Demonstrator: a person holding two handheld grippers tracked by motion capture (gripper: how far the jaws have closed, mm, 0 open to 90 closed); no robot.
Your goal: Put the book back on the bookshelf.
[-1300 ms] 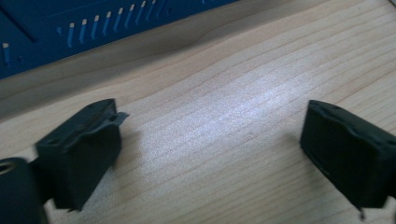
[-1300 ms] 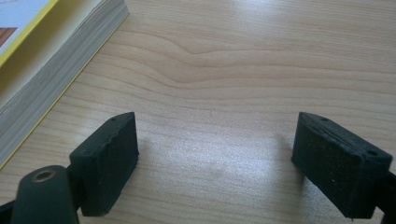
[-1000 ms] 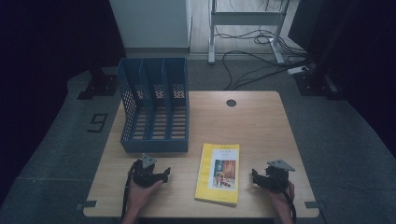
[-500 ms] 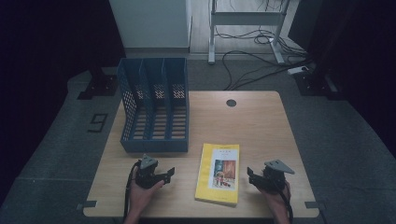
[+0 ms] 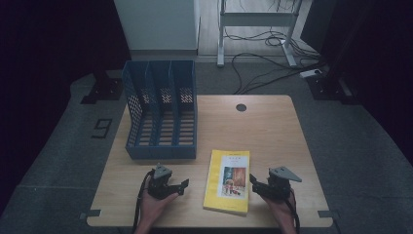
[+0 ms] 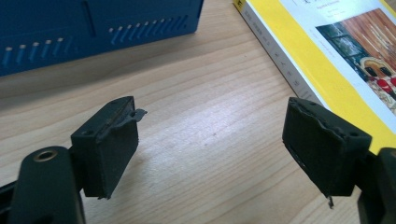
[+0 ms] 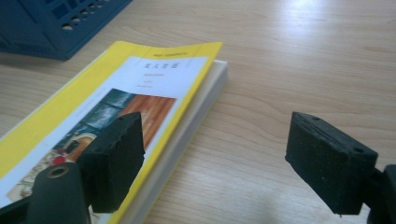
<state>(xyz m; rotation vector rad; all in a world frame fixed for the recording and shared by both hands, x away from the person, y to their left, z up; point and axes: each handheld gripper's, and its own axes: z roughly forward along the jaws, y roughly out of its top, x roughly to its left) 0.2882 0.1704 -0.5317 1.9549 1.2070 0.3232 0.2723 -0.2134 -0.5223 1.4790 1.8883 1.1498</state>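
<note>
In the high view, the blue file rack [image 5: 160,114] stands in the left half of the frame on the wooden bench [image 5: 272,131], its three compartments open at the top. Its front edge lies just above my left tool.

My left tool [image 5: 183,185] sits at the lower left of centre, held in my left hand [image 5: 153,207], and points to the right toward the book. Its jaws have just been closing a little, yet they stand wide apart with nothing between them. In the left gripper view the two black pads [image 6: 109,144] frame bare bench wood; the rack wall [image 6: 93,28] fills the upper left of that frame, and the spine of the book [image 6: 275,56] runs down from the top centre to the right pad.

The yellow book [image 5: 229,180] lies flat, cover up, at lower centre of the high view, between the two tools and just below the rack's right corner. It is touched by neither tool.

My right tool [image 5: 253,181] sits at the lower right, held in my right hand [image 5: 282,212], and points left toward the book's right edge. Its jaws are open and hold nothing. In the right gripper view the left pad [image 7: 116,158] stands over the book cover [image 7: 116,93], and the right pad stands over bare bench.
</note>
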